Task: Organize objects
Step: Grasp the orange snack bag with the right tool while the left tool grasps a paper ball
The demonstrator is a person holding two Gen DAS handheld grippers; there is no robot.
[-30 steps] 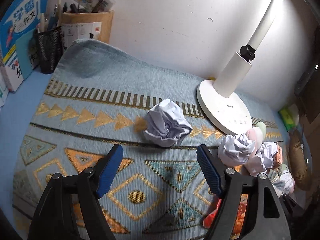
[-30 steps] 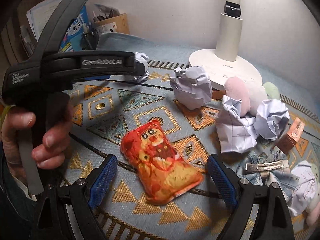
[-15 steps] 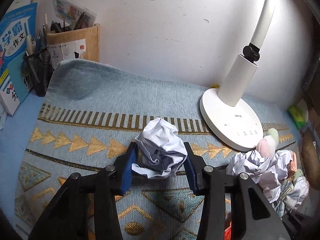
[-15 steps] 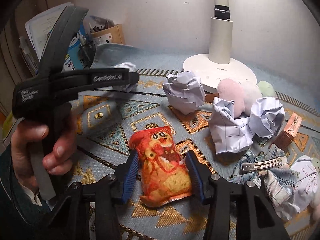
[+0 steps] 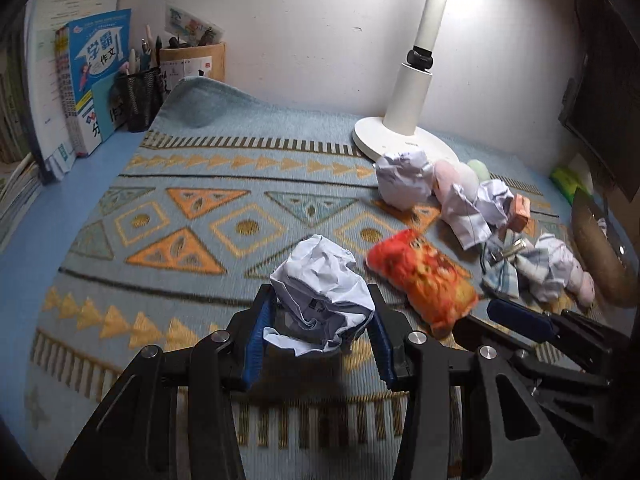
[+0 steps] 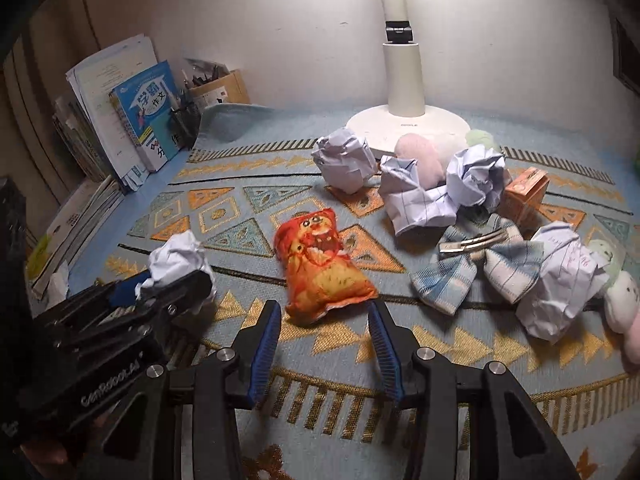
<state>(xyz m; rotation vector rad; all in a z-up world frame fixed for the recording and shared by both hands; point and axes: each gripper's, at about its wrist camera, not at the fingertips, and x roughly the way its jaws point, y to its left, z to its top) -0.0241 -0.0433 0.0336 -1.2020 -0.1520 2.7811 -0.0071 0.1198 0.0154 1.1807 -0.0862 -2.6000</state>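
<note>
Your left hand-held gripper [image 5: 320, 336] is clamped on a crumpled paper ball [image 5: 322, 292]; the blue pads press into its sides and the ball sits raised over the patterned cloth [image 5: 192, 248] on the desk [image 5: 24, 208], casting a shadow below it. From the right wrist view that same ball shows at the far left, gripped and clear of the pile.

The thing your next move turns on is the orange snack bag [image 6: 320, 264]. It lies on the cloth just ahead of your right hand-held gripper [image 6: 323, 350], and its near end falls roughly in line with the gap between the pads, a little toward the left one. Its long axis runs from far-left to near-right, slanted across the line of the fingers instead of along it. The right jaws are opening, and nothing is between them: the bag lies just past the tips and neither pad touches it.

Your right hand is plainly the nearer one to the bag, and the left is already full. I'd judge you need a short push forward, perhaps with a slight roll of the wrist, so the pads close across the bag's narrow width.

The other paper balls [image 6: 346, 164] and the lamp base [image 6: 408, 128] lie well beyond.
</note>
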